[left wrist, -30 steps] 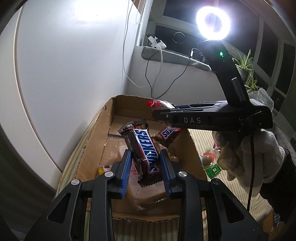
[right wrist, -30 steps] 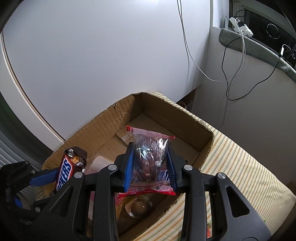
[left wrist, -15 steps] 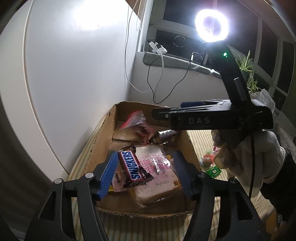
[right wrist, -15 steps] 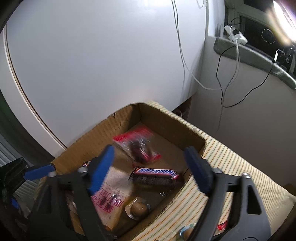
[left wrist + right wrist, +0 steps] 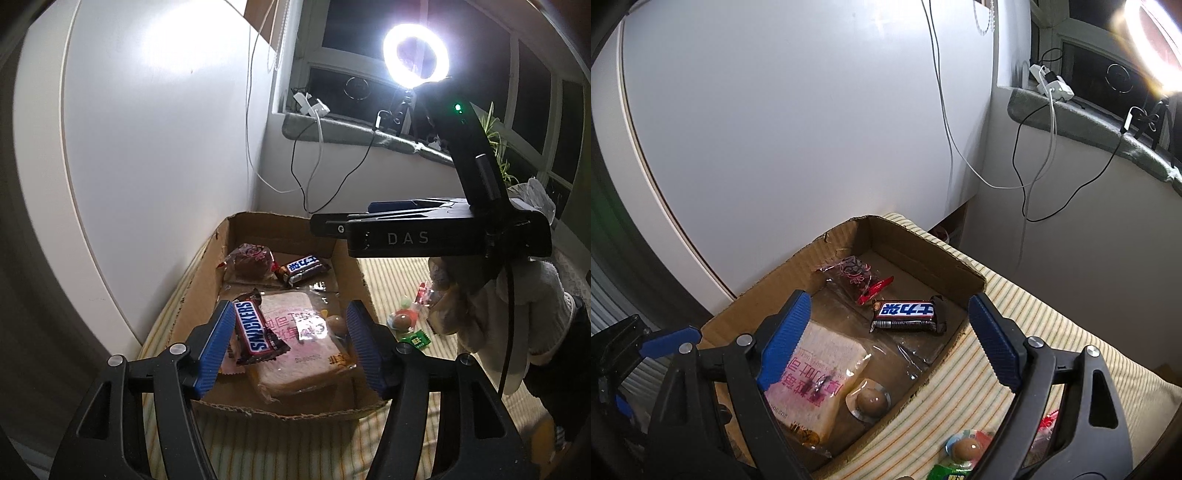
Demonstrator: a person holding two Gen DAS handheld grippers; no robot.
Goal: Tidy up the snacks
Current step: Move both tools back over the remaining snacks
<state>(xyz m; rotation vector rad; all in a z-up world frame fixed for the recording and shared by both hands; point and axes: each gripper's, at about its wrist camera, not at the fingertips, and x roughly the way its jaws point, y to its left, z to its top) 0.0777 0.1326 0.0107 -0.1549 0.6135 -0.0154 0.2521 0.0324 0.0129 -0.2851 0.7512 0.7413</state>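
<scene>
The left wrist view looks down from close above the near end of the cardboard box (image 5: 347, 273), facing the window at upper right of the frame. The right wrist view looks across the same box (image 5: 916, 254) from its side, toward the white wall. Both share the box's inside.

black tongs (image 5: 291, 343) w/ ribbed blue pads (image 5: 216, 347), silver screws, "das" marking, white knit glove (image 5: 517, 317).

Both jaws opened, Snickers (image 5: 255, 327), red packet (image 5: 857, 277) dropped
</scene>
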